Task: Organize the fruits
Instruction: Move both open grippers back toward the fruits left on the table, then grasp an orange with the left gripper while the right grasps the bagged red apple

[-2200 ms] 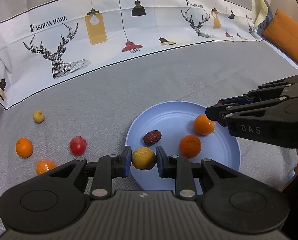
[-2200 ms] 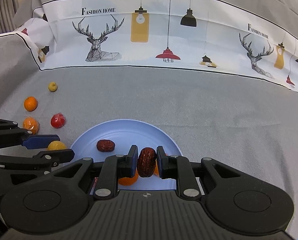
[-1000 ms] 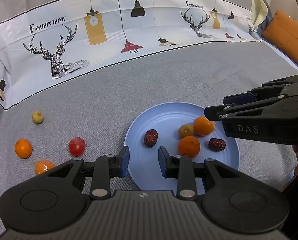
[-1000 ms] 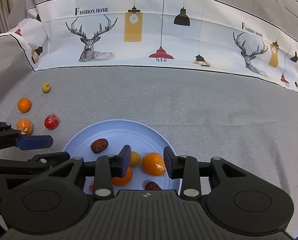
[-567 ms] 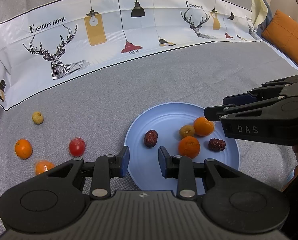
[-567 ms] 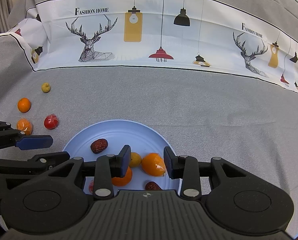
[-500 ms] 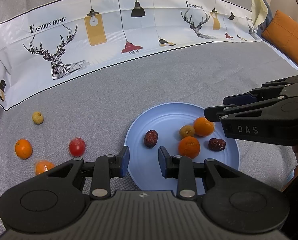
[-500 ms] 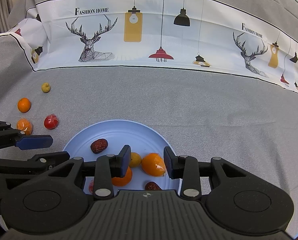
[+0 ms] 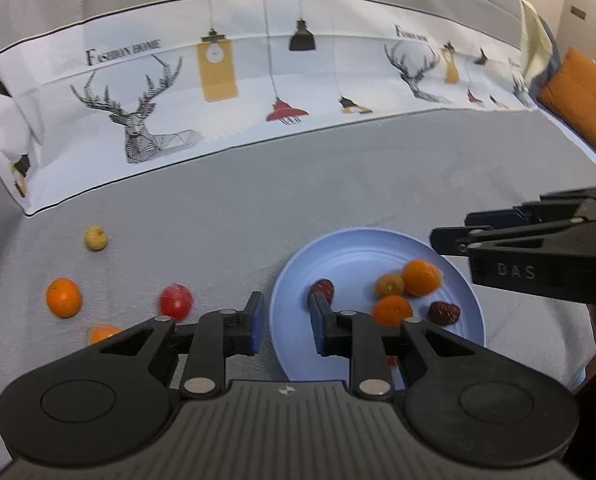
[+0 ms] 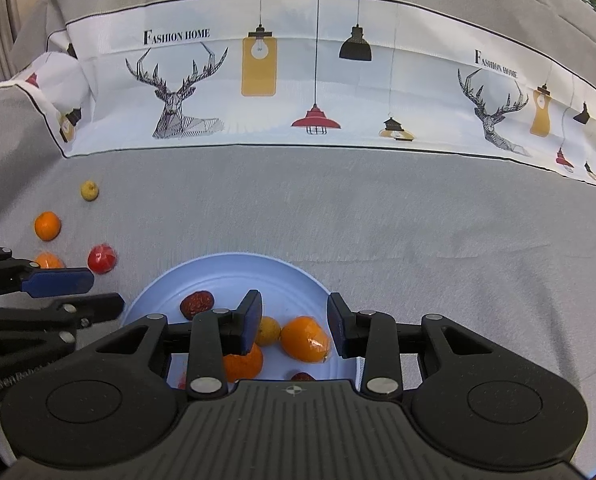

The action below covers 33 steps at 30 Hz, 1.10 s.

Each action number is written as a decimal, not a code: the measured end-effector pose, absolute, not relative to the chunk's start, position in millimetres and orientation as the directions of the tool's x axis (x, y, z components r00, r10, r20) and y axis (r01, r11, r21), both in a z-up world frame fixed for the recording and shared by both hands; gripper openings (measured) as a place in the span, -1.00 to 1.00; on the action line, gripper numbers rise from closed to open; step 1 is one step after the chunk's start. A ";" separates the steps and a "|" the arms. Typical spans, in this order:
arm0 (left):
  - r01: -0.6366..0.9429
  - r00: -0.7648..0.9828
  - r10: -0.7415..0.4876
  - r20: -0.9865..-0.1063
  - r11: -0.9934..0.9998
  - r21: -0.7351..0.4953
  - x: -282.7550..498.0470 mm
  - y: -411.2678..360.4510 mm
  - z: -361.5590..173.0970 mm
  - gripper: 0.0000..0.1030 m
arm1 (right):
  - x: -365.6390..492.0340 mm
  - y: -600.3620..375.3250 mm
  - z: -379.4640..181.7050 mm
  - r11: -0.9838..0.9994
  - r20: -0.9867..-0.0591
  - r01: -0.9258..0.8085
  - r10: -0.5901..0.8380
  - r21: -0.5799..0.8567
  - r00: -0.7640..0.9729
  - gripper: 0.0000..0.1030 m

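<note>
1. Right now the left gripper [image 9: 283, 322] hangs over the near left rim of the blue plate [image 9: 338, 256]; its jaws have just been narrowing, yet they stand apart with nothing between them.
2. The right gripper [image 10: 293, 322] hovers above the plate's near side, jaws spread and empty, with fruit lying on the plate below the gap.
3. On the plate lie two oranges [image 9: 420, 277], touching or nearly so, a small yellow-green fruit [image 9: 389, 285] just beside the farther orange, and two dark red dates: one [image 9: 321, 287] near the left fingertip, the other [image 9: 443, 313] toward the plate's right side.
4. Something small and red shows at the plate's near edge, mostly hidden behind the gripper.
5. Off the plate, on the grey cloth-covered surface [image 9: 225, 216] to the left, sit a red fruit [image 9: 175, 301], an orange [image 9: 63, 297], another orange fruit [image 9: 102, 333] partly hidden, and a pale yellow fruit [image 9: 95, 237] farther back.
6. A white printed cloth band [image 9: 233, 92] with deer and lamps runs along the back.
</note>
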State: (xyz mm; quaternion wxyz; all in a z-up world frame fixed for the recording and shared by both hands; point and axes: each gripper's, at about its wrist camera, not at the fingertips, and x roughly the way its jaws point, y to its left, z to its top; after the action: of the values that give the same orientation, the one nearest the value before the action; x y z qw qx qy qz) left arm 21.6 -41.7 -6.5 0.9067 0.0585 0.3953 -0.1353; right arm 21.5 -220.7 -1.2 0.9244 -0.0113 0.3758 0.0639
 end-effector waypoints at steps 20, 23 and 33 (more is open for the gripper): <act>-0.185 0.594 -0.017 -0.804 0.970 -0.157 91.0 108.0 -4.9 -0.32 | 31.7 -163.8 9.7 0.942 -0.620 -0.298 0.326 0.153 0.714 -0.61; -0.245 0.567 -0.001 -0.824 0.954 -0.170 98.1 116.9 -11.6 -0.20 | 41.3 -138.0 4.8 0.927 -0.635 -0.341 0.360 0.158 0.684 -0.54; -0.346 0.519 0.022 -0.854 0.919 -0.187 114.4 139.1 -32.3 -0.12 | 85.1 -76.2 -23.7 0.903 -0.686 -0.388 0.402 0.185 0.606 -0.34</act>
State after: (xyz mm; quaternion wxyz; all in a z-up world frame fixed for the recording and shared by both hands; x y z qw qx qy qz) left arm 114.4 139.1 -32.3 0.8549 -0.1696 0.4784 0.1077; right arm 85.1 -76.2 -23.7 0.8962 0.0087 0.3849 0.2204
